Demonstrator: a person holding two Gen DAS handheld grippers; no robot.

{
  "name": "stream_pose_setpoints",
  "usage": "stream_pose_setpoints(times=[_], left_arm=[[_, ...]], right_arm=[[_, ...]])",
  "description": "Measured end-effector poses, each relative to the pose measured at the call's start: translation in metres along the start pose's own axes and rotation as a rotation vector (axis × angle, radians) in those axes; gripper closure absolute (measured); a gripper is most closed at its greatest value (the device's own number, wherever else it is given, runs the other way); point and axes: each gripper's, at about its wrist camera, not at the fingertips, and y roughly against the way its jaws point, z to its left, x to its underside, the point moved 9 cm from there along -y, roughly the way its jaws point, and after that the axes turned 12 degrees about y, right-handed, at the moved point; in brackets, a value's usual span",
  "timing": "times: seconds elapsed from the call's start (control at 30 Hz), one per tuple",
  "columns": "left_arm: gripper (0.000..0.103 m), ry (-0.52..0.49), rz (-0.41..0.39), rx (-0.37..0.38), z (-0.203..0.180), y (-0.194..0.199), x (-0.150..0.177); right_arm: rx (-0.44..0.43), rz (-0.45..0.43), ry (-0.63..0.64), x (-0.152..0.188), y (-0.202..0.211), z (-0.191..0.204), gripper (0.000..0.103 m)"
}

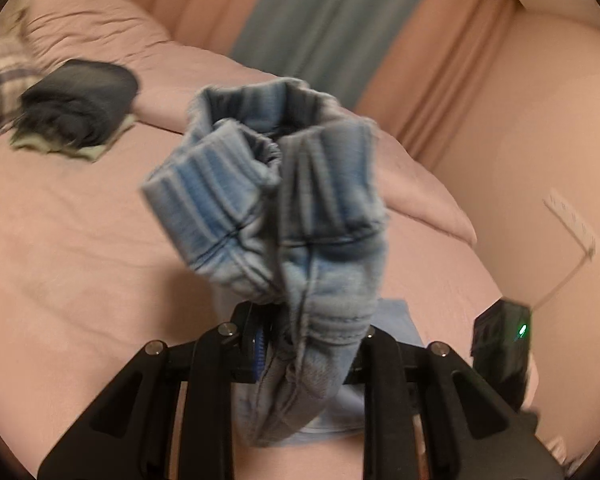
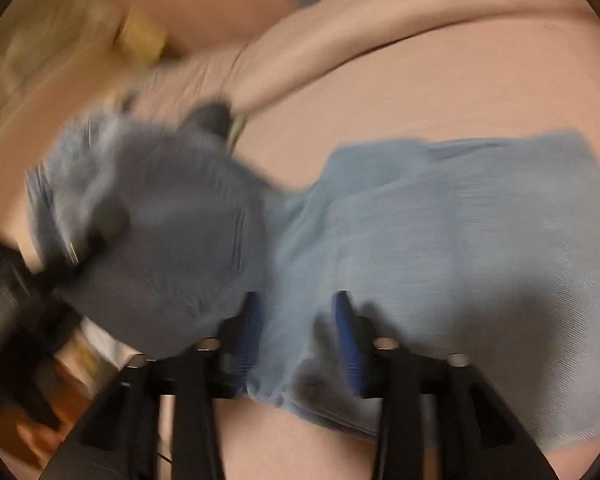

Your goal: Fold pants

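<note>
Pants (image 1: 284, 208), light blue, are bunched and gripped at the left gripper (image 1: 308, 344), whose jaws are clenched on a thick gathered fold; the ribbed cuffs rise in front of the lens, lifted clear of the bed (image 1: 80, 240). In the right wrist view the rest of the pants (image 2: 440, 248) lies spread flat on the pink bed sheet (image 2: 440, 92), with one bundled end raised at left, blurred by motion. The right gripper (image 2: 298, 340) hovers over the near edge of the cloth, its blue-padded jaws set apart with fabric between them; whether the pads touch the cloth cannot be told. Beyond the pants, in the left wrist view, a dark folded garment (image 1: 80, 100) rests on a pale green cloth (image 1: 100, 148) farther up the bed, near a plaid fabric (image 1: 0, 80) at the frame's left edge. A pink pillow (image 1: 204, 76) lies behind. Farthest back hang pink and grey-blue curtains (image 1: 320, 20).
</note>
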Motion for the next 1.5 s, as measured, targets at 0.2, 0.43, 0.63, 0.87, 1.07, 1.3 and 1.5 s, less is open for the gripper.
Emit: stream_pose_setpoints(times=[0.2,0.43,0.63,0.87,1.07,1.3,1.5], left_arm=[[0.078,-0.147,0.129,0.023,-0.053,-0.039,0.046],[0.064,-0.325,0.318,-0.081,-0.067,-0.078,0.118],[0.010,-0.346,0.276,-0.016,-0.072,-0.057,0.118],[0.010,-0.287,0.225,-0.058,-0.047,-0.040,0.100],[0.010,-0.248,0.200,-0.185,-0.014,-0.018,0.099],[0.010,-0.203,0.218,-0.205,-0.007,-0.020,0.104],[0.010,-0.174,0.248,-0.213,0.000,-0.026,0.107]], right_arm=[[-0.279,-0.228,-0.420,0.008,0.059,-0.064,0.043],[-0.585,-0.338,-0.714,0.015,0.072,-0.083,0.021],[-0.442,-0.221,-0.643,0.017,0.056,-0.069,0.021],[-0.290,-0.117,-0.537,0.016,0.050,-0.065,0.020],[-0.127,-0.047,-0.383,0.016,0.038,-0.061,0.031],[-0.043,-0.027,-0.319,0.013,0.033,-0.066,0.049],[0.003,-0.033,-0.275,0.025,0.043,-0.066,0.055]])
